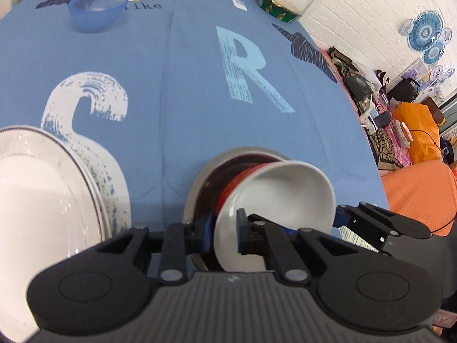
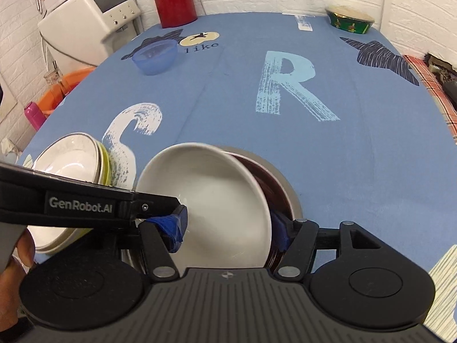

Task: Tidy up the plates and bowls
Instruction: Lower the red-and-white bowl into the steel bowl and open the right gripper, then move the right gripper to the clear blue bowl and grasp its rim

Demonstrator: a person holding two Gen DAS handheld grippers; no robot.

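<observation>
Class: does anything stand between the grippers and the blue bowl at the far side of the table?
Only the white bowl pinched by the left gripper, right in front. Past it, bare tablecloth reaches the blue bowl.

My left tongs [image 1: 225,227] are pinched on the near rim of the white bowl [image 1: 285,188], one blue-taped pad inside the wall and the other outside, holding it tipped on its side. In the right wrist view that tool reaches in level from the left, with a hand [image 2: 14,257] gripping its handle at the lower left edge. My right tongs [image 2: 227,233] stand spread wide, a taped pad at each side of the same bowl. I cannot tell whether they press on it.
</observation>
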